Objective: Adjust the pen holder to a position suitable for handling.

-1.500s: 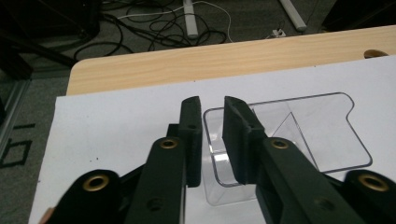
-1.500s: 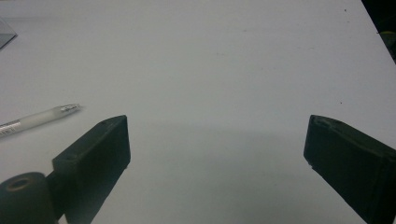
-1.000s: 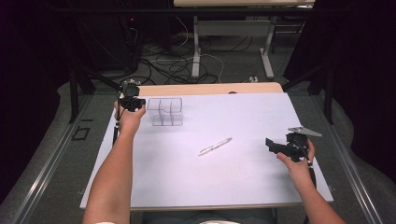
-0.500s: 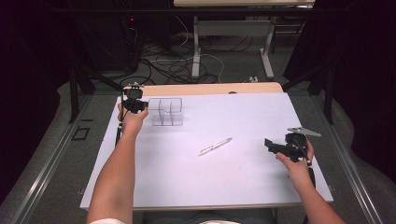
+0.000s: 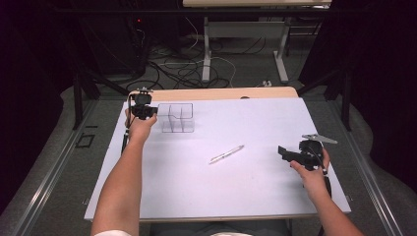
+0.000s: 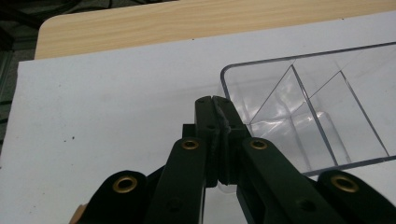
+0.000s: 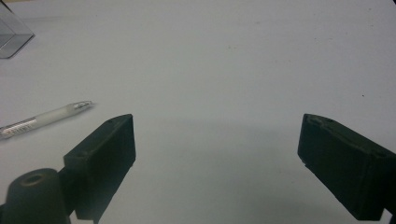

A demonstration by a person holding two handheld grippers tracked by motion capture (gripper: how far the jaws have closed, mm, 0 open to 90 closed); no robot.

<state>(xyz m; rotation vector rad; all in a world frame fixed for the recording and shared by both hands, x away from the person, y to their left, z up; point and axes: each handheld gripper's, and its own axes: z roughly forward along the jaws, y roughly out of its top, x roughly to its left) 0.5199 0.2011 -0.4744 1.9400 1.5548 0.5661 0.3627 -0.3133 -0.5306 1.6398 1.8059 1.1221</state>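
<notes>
Left gripper (image 6: 217,100) clamped together at the clear organizer's (image 5: 178,118) near wall. Right gripper (image 5: 285,154) stands apart, empty; pen (image 5: 226,154) lies well ahead-left. Risk: closing early, nudging pen away.

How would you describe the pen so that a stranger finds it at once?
Start at the white table. Near its middle, between the clear divided box at the far left and the right gripper, lies the pen. It is the one thin, pale stick lying flat and slanted.
</notes>
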